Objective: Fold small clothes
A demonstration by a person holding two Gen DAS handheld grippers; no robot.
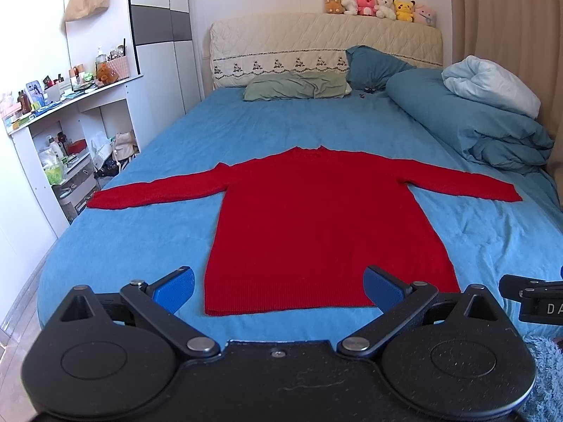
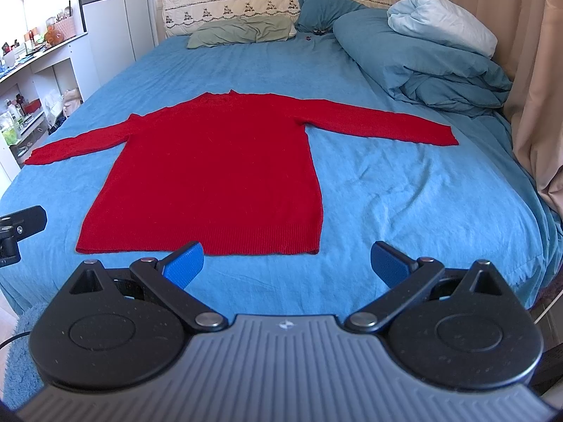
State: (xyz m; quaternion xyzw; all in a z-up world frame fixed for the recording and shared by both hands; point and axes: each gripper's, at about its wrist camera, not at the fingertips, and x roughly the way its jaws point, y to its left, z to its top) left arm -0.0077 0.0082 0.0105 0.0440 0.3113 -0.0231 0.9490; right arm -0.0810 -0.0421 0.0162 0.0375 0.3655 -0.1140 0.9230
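Observation:
A red long-sleeved knit sweater point(image 1: 316, 218) lies flat on the blue bedsheet point(image 1: 140, 246), hem towards me, both sleeves spread out sideways. It also shows in the right wrist view point(image 2: 211, 176). My left gripper point(image 1: 279, 288) is open and empty, hovering just before the hem. My right gripper point(image 2: 286, 263) is open and empty, in front of the hem's right corner. Each gripper's body shows at the edge of the other's view: the right one point(image 1: 535, 302) and the left one point(image 2: 17, 232).
Pillows point(image 1: 299, 86) and a folded blue duvet point(image 1: 475, 119) lie at the bed's head and far right. A white shelf unit point(image 1: 59, 133) with bottles stands left of the bed. A curtain point(image 2: 538, 88) hangs on the right. Plush toys point(image 1: 380, 5) sit on the headboard.

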